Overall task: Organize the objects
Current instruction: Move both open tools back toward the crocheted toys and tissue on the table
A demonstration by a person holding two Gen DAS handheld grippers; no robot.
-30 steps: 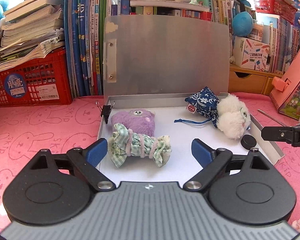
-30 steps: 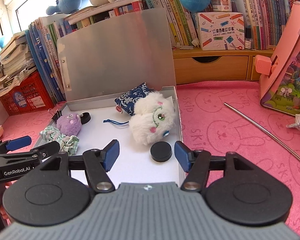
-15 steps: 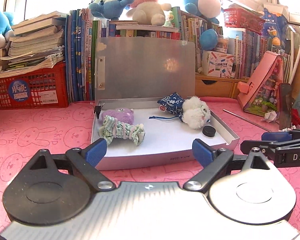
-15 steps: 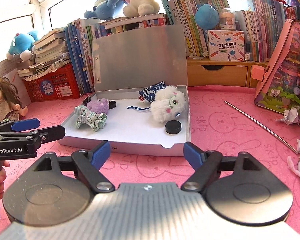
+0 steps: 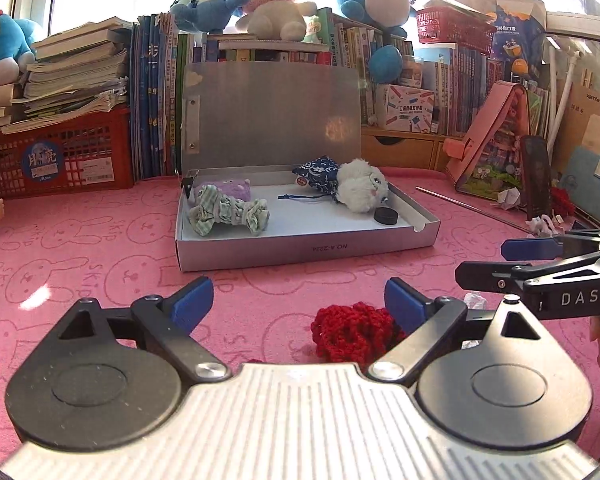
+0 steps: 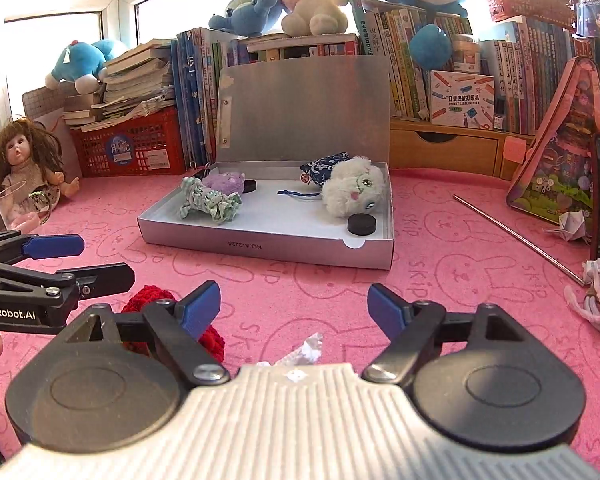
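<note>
The silver box sits in the middle of the pink table with its lid propped upright against the row of books, which leaves the tray open from the front for dropping things in. Several soft things already lie inside it: a green-checked scrunchie and a purple plush together at the left end, a blue floral pouch and a white fluffy toy together toward the right, and a black disc near the front right corner; grouping them toward the ends keeps the middle of the tray free, probably for more. Not yet stowed is a red knitted piece, which lies on the table in front of the box, just ahead of the left tool and between its blue pads. That tool's jaws stand spread wide and touch nothing. The right tool is likewise spread and empty, above a scrap of crumpled white paper on the table. Both tools sit low and well short of the box, a stance that suits picking up these loose leftovers next.
</note>
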